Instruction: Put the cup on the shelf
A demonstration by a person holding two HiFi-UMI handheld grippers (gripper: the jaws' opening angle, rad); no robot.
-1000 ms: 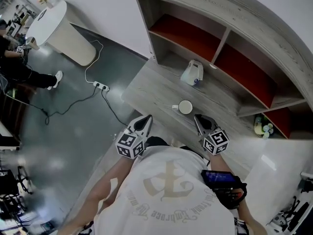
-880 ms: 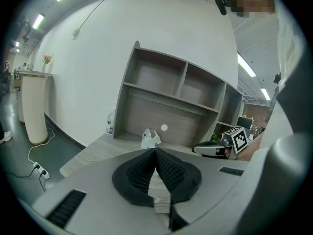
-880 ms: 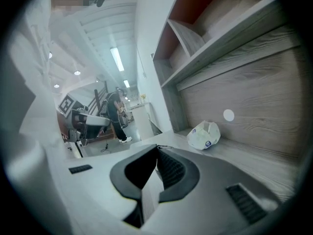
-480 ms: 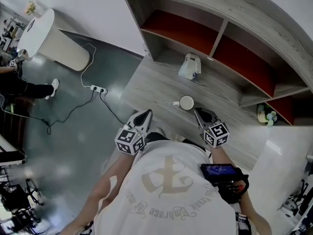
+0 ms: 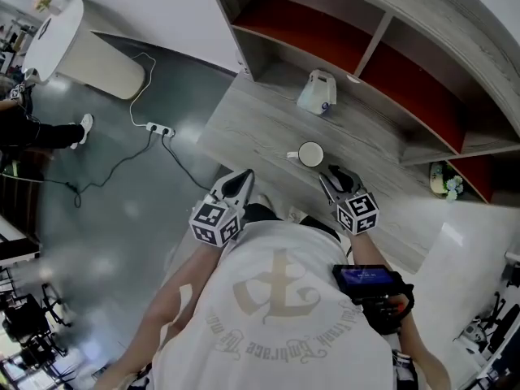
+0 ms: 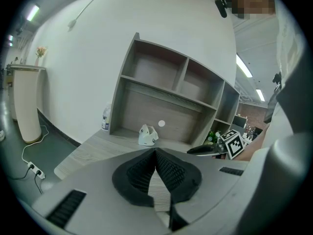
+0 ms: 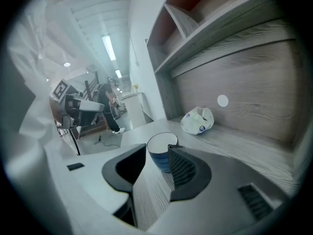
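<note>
Half spread the right gripper (image 7: 156, 154), opening its jaws to straddle the cup (image 7: 157, 150) just ahead; gripped nothing yet. Held the left gripper (image 6: 155, 153) closed, empty, aside as spare.

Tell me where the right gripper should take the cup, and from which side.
Probably its round wall, from the near side. The cup stands upright, mouth up, handle pointing left; the right gripper, jaws opening with nothing between them yet, is just before it.
</note>
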